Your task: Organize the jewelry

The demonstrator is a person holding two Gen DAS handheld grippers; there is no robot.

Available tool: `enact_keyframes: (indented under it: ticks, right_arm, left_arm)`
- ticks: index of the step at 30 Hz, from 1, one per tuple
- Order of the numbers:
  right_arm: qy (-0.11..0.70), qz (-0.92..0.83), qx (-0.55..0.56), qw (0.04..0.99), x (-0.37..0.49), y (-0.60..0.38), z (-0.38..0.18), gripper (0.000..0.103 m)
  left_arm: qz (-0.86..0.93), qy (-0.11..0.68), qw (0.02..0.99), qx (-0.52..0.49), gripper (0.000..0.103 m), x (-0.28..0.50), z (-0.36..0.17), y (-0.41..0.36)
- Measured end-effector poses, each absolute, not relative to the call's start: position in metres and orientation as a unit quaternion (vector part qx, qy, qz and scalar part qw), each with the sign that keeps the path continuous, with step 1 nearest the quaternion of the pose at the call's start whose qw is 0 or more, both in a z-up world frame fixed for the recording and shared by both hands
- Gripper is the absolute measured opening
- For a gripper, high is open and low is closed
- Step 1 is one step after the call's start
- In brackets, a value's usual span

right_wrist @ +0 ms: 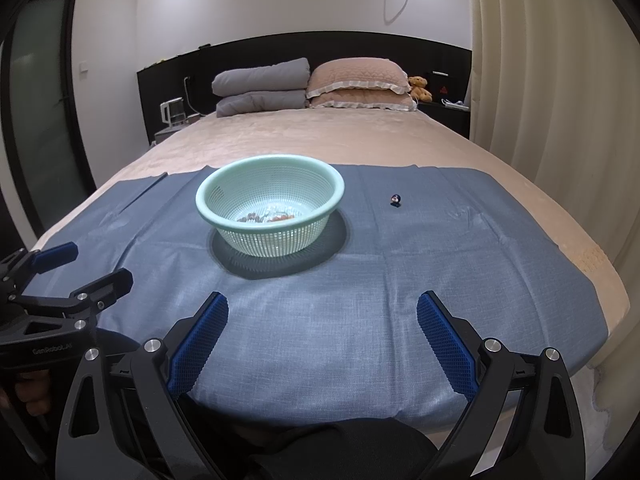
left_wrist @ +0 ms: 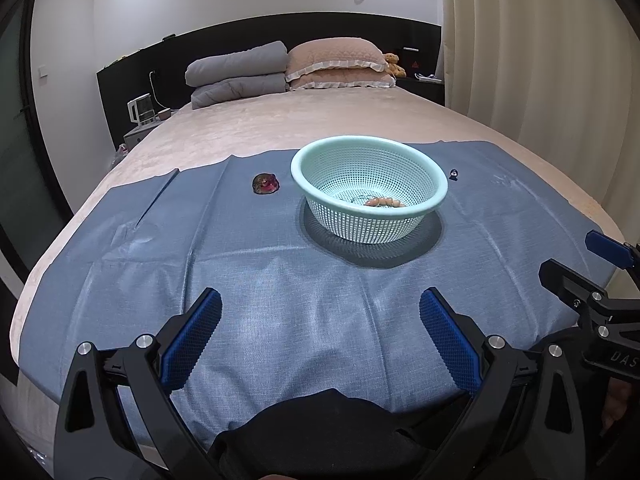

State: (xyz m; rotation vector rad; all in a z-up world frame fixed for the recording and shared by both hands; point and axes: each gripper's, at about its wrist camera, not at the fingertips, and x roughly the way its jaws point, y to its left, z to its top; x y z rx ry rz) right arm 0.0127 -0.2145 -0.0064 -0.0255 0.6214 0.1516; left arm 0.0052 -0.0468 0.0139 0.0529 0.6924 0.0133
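Note:
A mint green mesh basket [left_wrist: 436, 196] stands on a blue cloth [left_wrist: 280, 280] on the bed; it also shows in the right wrist view [right_wrist: 208, 210]. A pinkish bead bracelet [left_wrist: 386, 202] and other jewelry [right_wrist: 266, 217] lie inside it. A dark red bracelet [left_wrist: 265, 184] lies left of the basket. A small ring with a dark stone [left_wrist: 453, 174] lies to its right, and also shows in the right wrist view [right_wrist: 395, 199]. My left gripper [left_wrist: 320, 316] is open and empty, near the cloth's front edge. My right gripper [right_wrist: 322, 316] is open and empty there too.
Grey folded quilts [left_wrist: 238, 76], pink pillows [left_wrist: 336, 64] and a teddy bear [left_wrist: 394, 65] lie at the black headboard. A kettle [left_wrist: 140, 110] stands on the left nightstand. Curtains [left_wrist: 540, 60] hang on the right. The bed drops off at the front edge.

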Motion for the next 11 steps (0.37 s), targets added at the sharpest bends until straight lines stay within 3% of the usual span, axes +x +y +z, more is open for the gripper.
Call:
enact_keyframes:
  ticks: [11]
  right_arm:
    - [0.305, 0.076, -0.013, 0.949, 0.0121, -0.2134, -0.0063, 0.091]
  left_arm:
    - [0.020, 0.327, 0.944, 0.029, 0.097, 0.0020, 0.0157, -0.0490]
